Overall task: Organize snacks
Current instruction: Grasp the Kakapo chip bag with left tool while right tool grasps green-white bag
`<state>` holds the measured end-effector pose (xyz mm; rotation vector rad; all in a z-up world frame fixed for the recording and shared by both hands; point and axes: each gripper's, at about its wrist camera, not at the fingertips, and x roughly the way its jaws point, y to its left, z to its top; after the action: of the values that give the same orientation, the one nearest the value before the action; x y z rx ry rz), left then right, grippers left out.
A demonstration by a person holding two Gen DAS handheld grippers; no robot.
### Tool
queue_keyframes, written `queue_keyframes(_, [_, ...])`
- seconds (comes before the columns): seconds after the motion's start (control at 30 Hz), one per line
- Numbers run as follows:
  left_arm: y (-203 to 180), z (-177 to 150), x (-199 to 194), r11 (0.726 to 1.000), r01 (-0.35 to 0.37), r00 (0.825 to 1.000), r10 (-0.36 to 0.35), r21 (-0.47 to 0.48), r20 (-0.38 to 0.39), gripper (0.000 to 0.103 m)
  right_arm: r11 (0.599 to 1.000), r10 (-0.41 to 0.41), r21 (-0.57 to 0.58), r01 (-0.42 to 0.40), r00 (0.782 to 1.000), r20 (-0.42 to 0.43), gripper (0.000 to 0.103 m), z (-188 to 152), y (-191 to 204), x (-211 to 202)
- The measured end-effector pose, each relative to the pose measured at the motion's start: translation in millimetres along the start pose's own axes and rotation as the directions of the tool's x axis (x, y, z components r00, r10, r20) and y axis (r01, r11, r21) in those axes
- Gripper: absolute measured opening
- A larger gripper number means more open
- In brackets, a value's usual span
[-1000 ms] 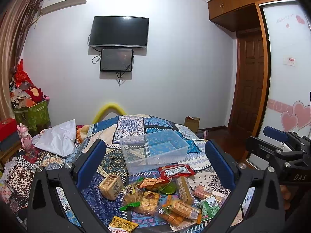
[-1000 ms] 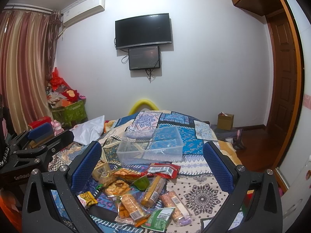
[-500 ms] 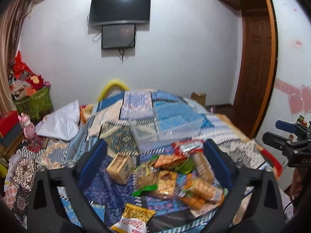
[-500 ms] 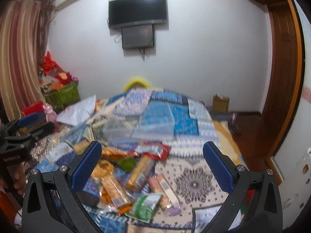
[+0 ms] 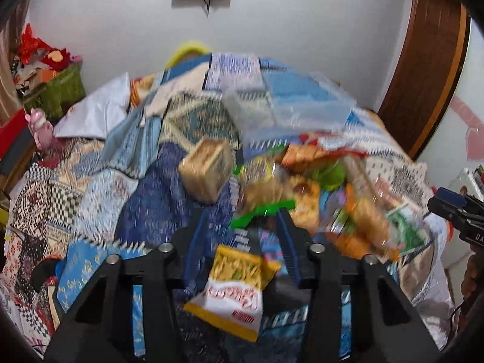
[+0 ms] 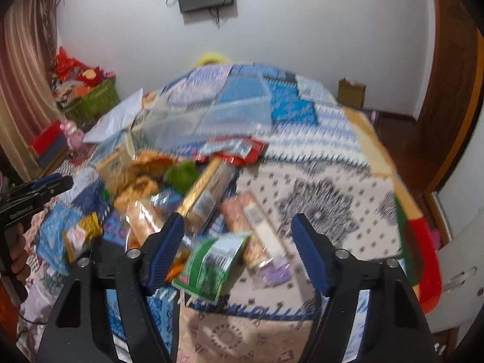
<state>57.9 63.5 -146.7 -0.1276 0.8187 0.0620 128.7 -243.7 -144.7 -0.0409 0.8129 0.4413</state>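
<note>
A pile of snack packets (image 5: pixel 305 190) lies on a patterned bedspread (image 5: pixel 99 187), with a clear plastic box (image 5: pixel 287 106) just behind it. My left gripper (image 5: pixel 243 233) points down at the pile's near left edge. Its jaws are closing, with a yellow-and-white packet (image 5: pixel 236 290) low between them, and no pad visibly presses on it. My right gripper (image 6: pixel 236 236) hangs over the pile's near right side, its jaws also closing. A green packet (image 6: pixel 211 266) and a wrapped biscuit pack (image 6: pixel 257 233) lie between its fingers, untouched. The clear plastic box (image 6: pixel 211 115) stands beyond. Both views are blurred.
A beige snack carton (image 5: pixel 205 169) sits left of the pile and a red packet (image 6: pixel 233 148) at its far edge. A white bag (image 5: pixel 93 115) lies on the bed's left. A green basket (image 6: pixel 93 99), a cardboard box (image 6: pixel 351 92) and a wooden door (image 5: pixel 423 75) border the bed.
Both grippers have dropped and tipped down towards the snack pile, which now fills the views. Both pairs of jaws have narrowed, the left far more than the right.
</note>
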Motion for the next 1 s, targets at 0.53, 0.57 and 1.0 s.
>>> queue_keyframes(0.53, [7.0, -31.1, 34.0, 0.999, 0.053, 0.983, -0.053, -0.006, -0.176, 0.034, 0.993, 0.115, 0.048, -0.109, 0.982, -0.148, 0.038, -19.0, 1.4, 34.7])
queue_keyframes(0.57, [9.2, -32.3, 35.5, 0.999, 0.052, 0.982, -0.054, -0.016, -0.183, 0.038, 0.992, 0.121, 0.055, -0.114, 0.981, -0.153, 0.038, -19.2, 0.6, 36.0])
queue_keyframes(1.0, [21.3, -44.1, 42.7, 0.996, 0.056, 0.97, -0.07, -0.065, -0.232, 0.065, 0.982, 0.176, 0.102, -0.159, 0.966, -0.19, 0.038, -20.0, 1.2, 50.2])
